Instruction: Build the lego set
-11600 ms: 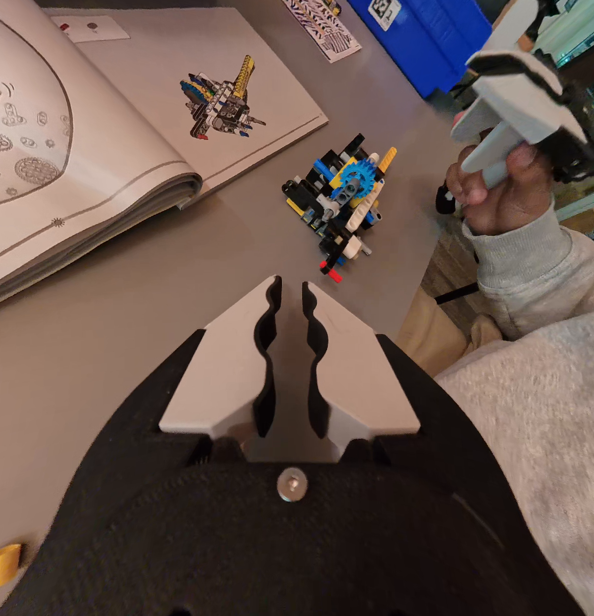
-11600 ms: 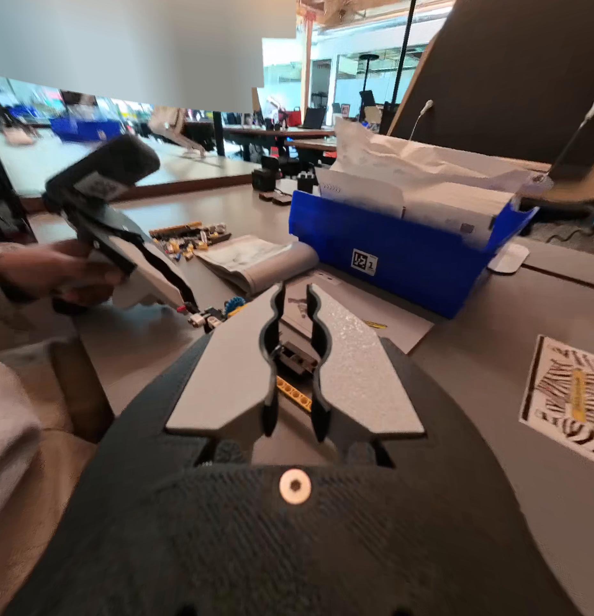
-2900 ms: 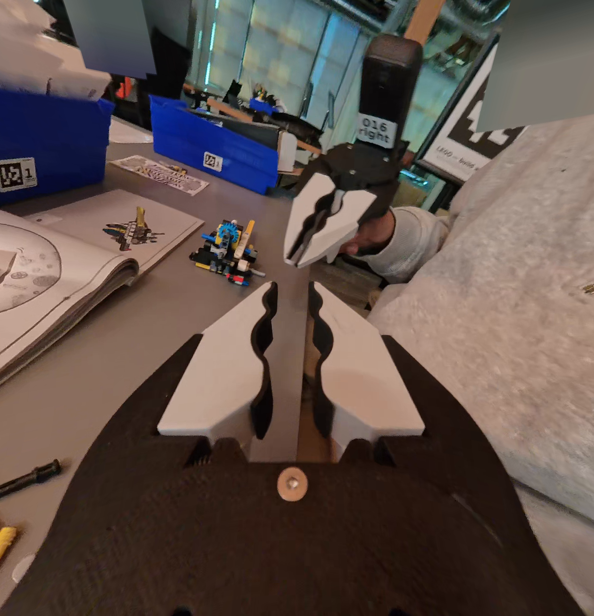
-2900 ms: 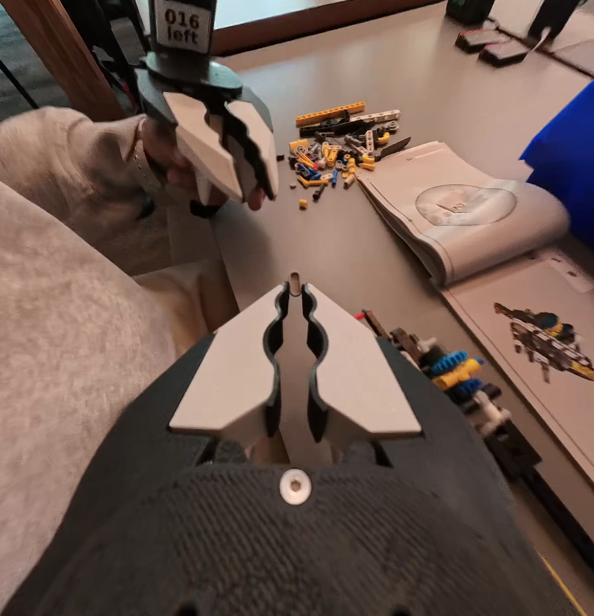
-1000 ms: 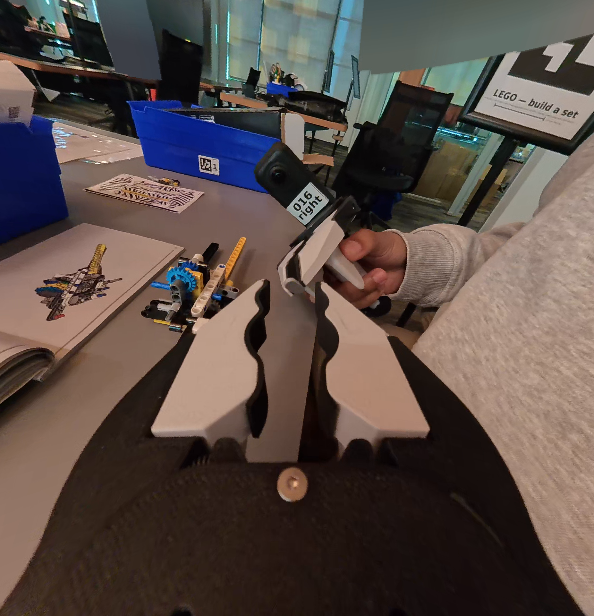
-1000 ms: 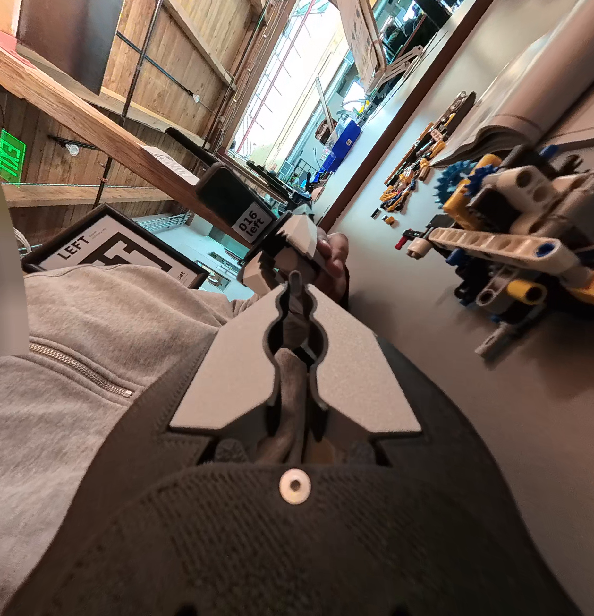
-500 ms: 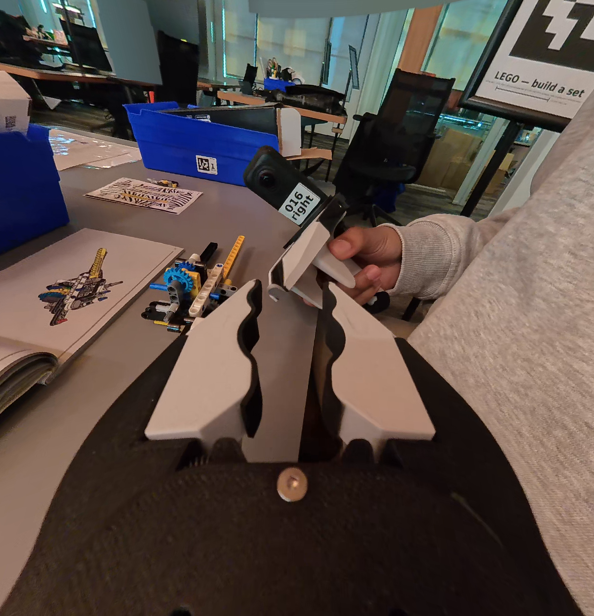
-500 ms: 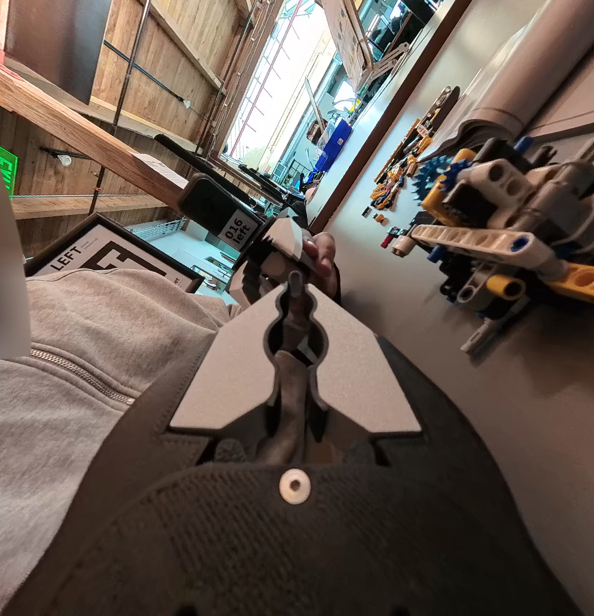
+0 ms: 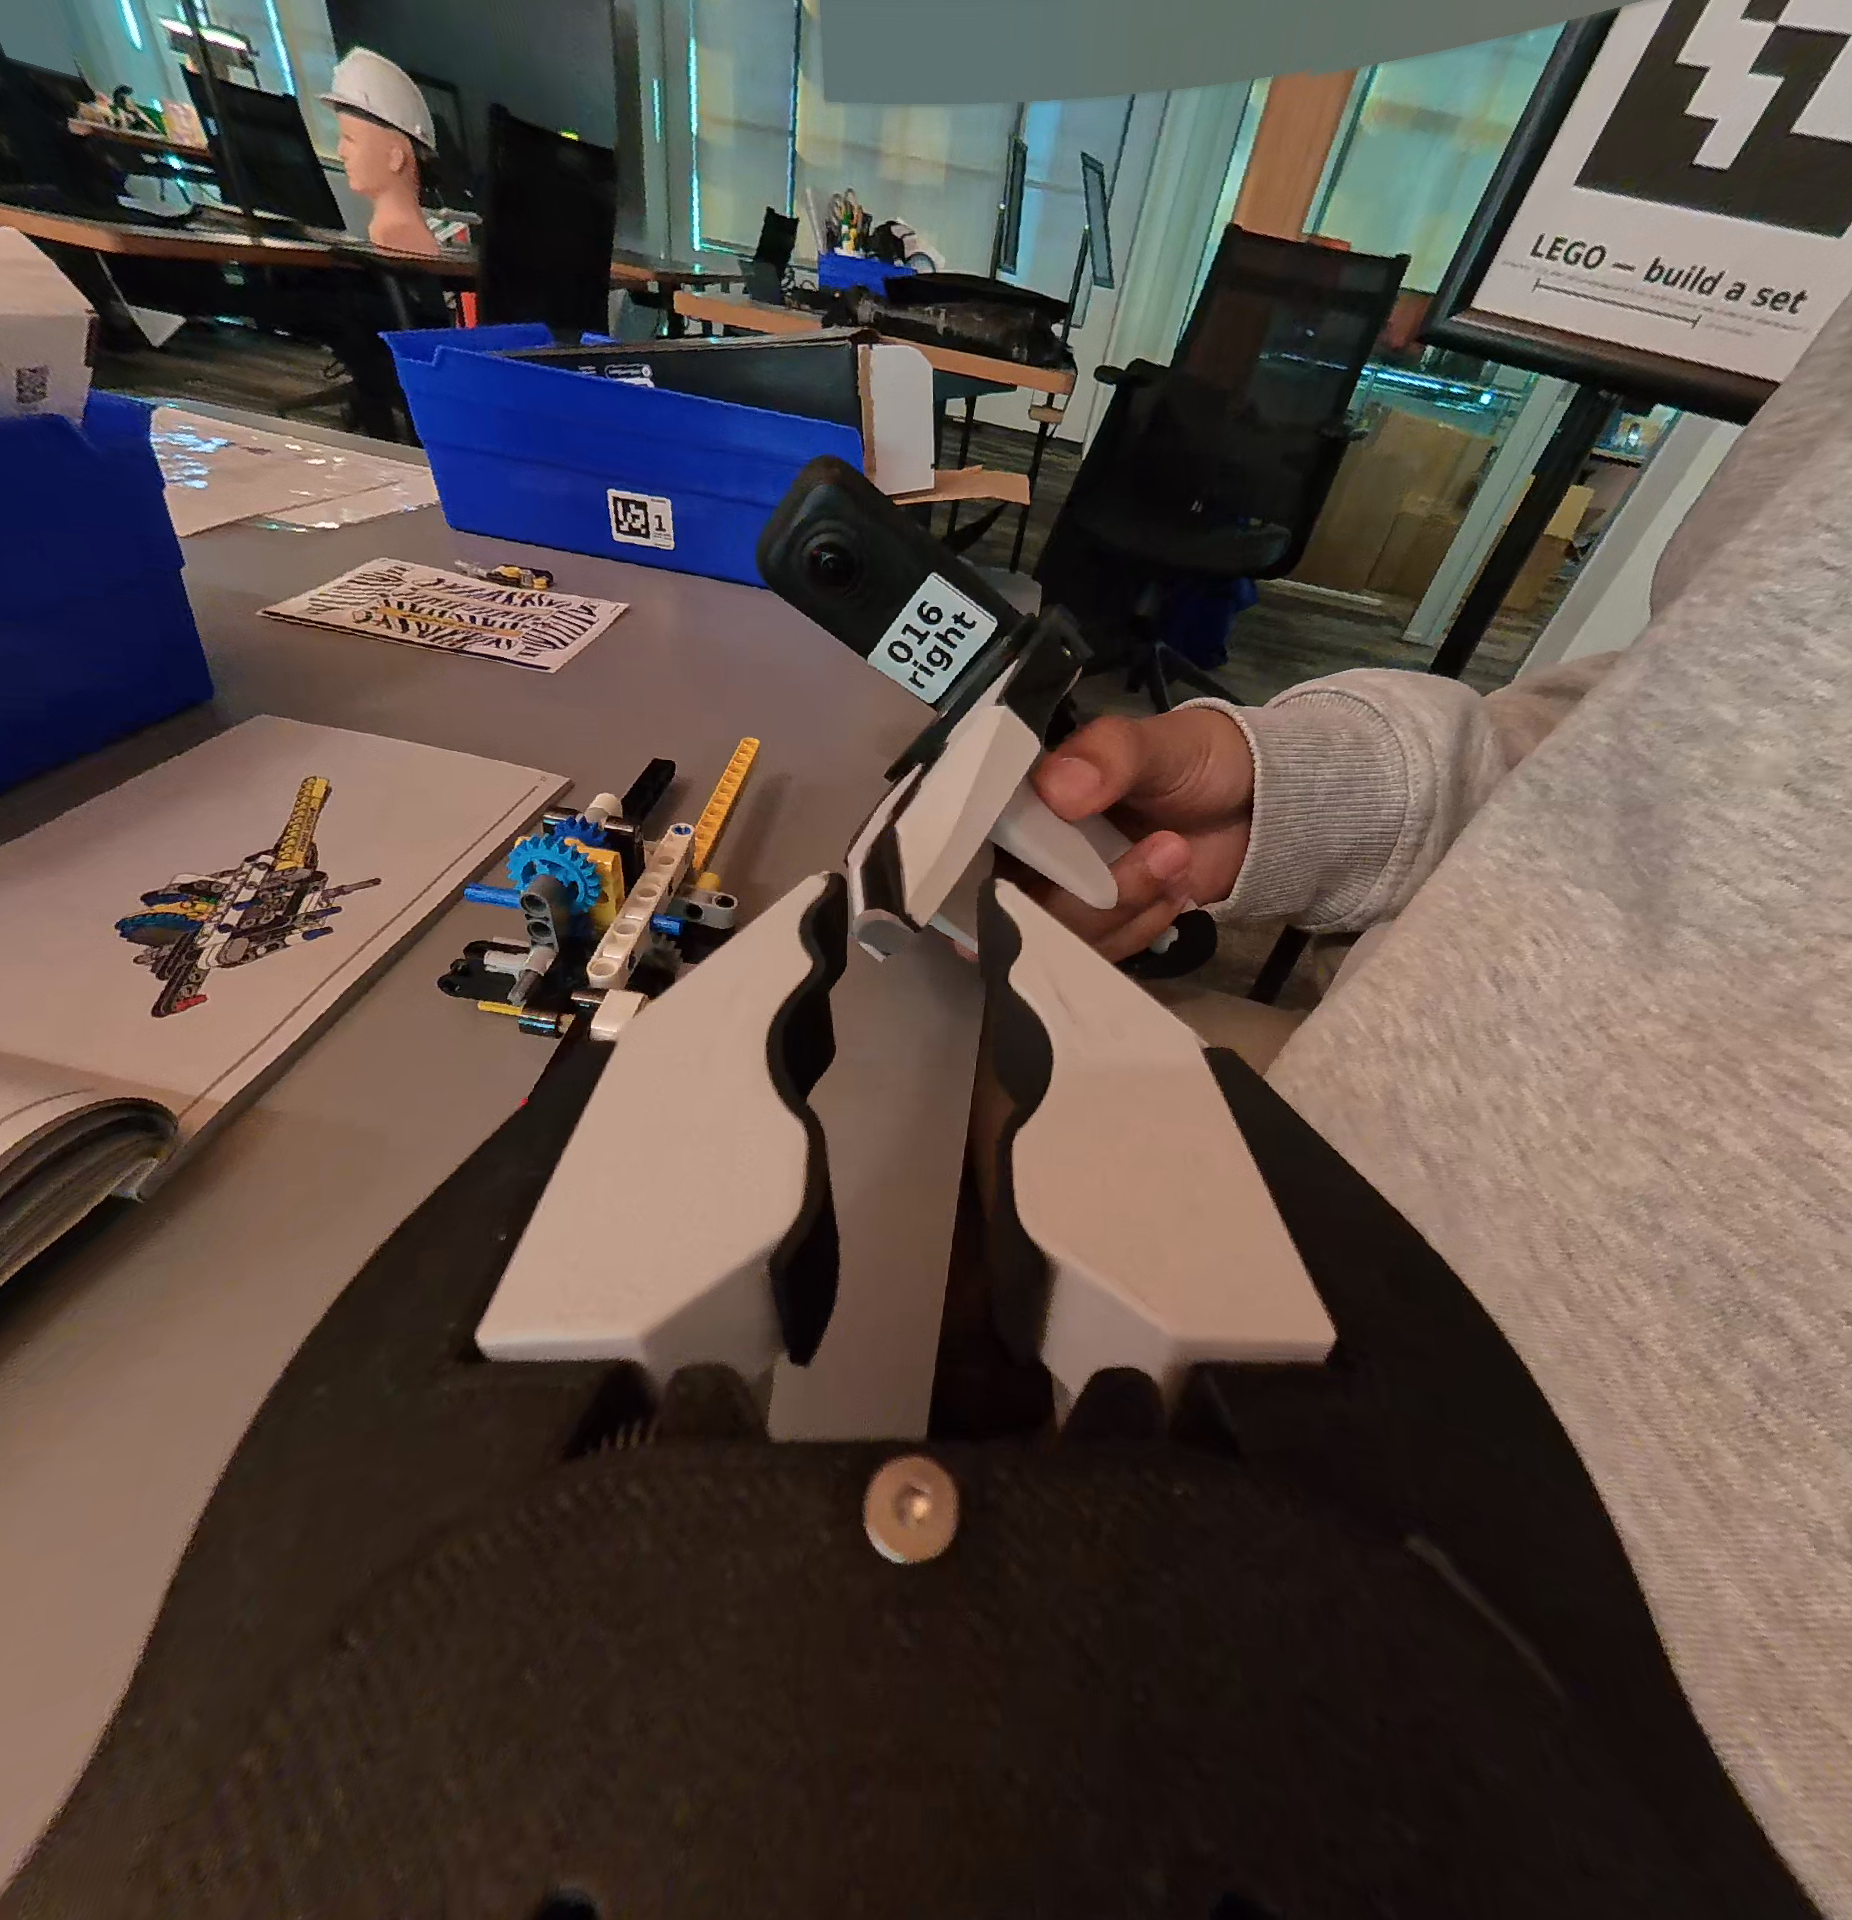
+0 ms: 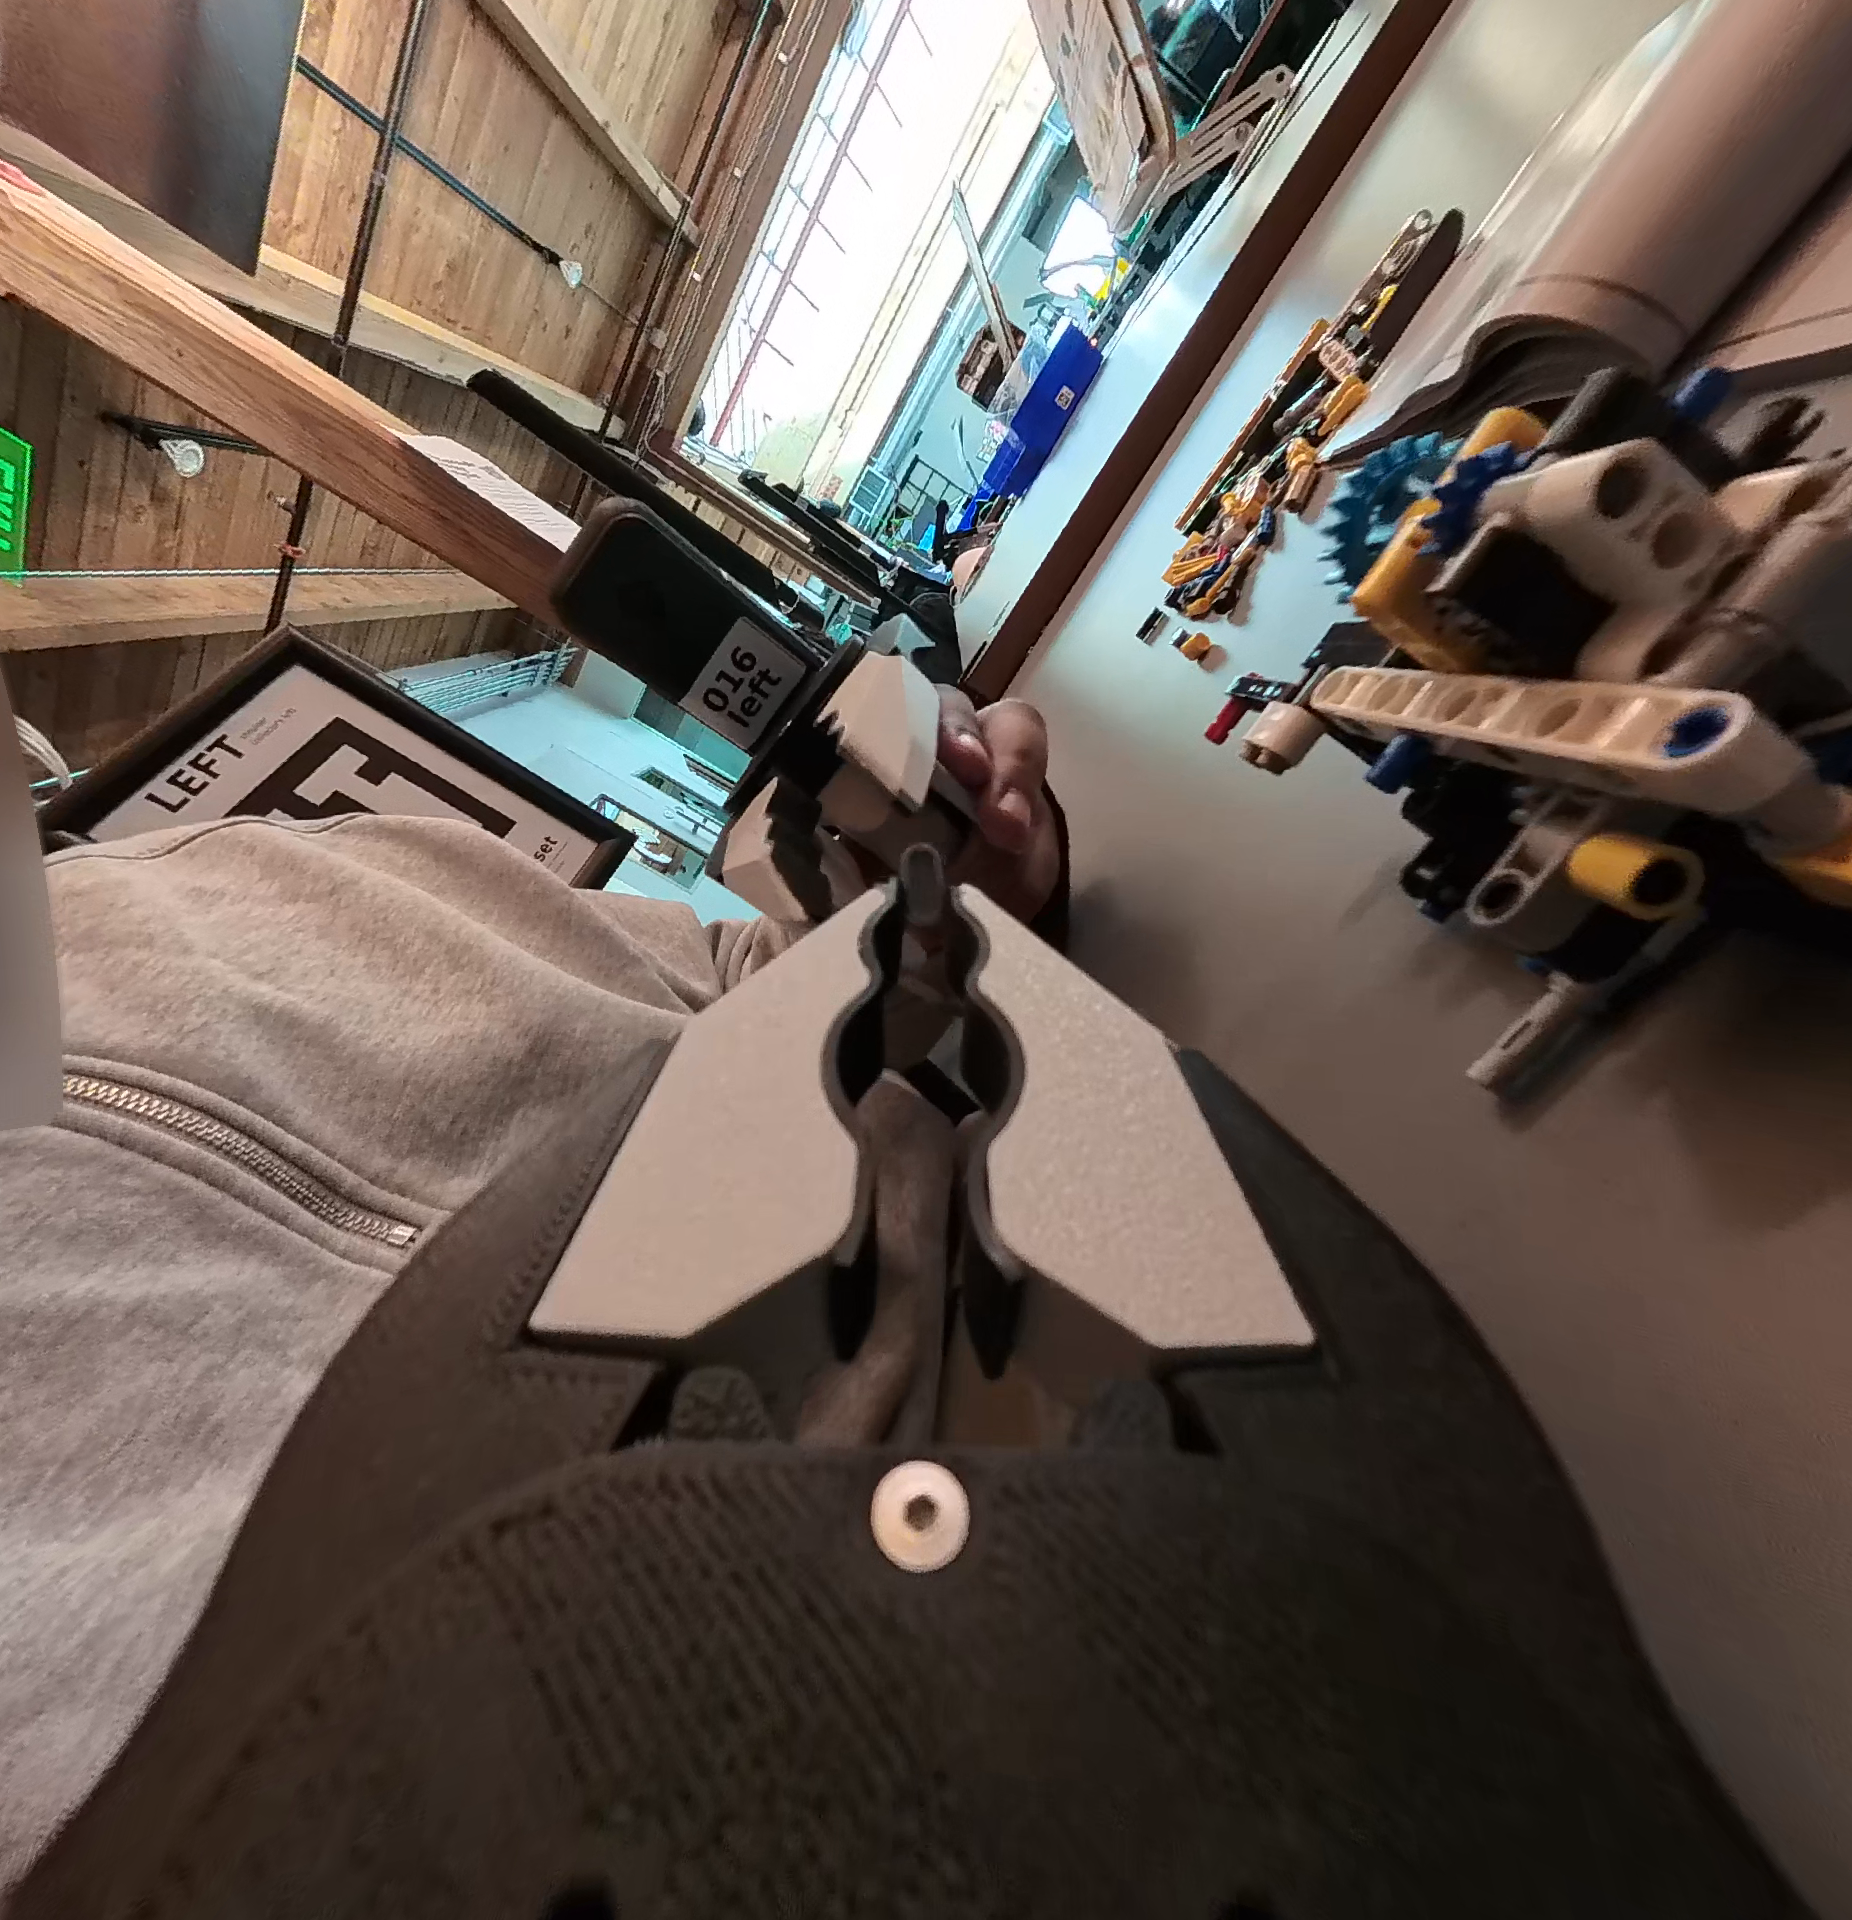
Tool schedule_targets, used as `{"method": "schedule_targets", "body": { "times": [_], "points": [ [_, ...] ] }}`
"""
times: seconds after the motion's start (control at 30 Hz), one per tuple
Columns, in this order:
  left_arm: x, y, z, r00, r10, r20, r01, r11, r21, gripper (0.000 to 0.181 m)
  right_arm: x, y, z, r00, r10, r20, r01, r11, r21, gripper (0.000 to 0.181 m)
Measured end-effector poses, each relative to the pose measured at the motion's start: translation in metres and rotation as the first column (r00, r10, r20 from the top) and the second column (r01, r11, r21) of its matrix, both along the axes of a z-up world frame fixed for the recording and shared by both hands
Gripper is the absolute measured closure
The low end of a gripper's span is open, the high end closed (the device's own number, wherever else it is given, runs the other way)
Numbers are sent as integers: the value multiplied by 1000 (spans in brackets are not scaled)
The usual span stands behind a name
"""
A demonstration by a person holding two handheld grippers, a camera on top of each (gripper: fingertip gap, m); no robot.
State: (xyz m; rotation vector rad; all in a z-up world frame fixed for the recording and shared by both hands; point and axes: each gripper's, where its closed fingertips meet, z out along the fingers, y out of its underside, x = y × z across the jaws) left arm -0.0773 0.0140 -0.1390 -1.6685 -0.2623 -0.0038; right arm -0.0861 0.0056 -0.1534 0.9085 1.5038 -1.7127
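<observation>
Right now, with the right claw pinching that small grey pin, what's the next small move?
Probably ease the open left claw forward around the small grey pin and close. The right claw is shut on that pin, tip to tip with the left, which looks like a handover. The multicoloured lego assembly sits untouched on the grey table.
</observation>
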Motion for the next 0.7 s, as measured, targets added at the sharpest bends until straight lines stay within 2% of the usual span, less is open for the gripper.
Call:
{"method": "schedule_targets", "body": {
  "times": [0.27,0.57,0.7],
  "points": [
    [7,3,-8,999,-40,22,41,998,-44,165,10,-5,0,999,54,-5,-54,999,5,176],
    [3,1,-8,999,-17,35,18,999,-40,175,1,2,6,999,17,39,-15,998,-56,177],
    [0,2,-10,999,6,32,-4,998,-62,178,0,3,3,999,7,37,-5,999,-38,177]
  ]
}}
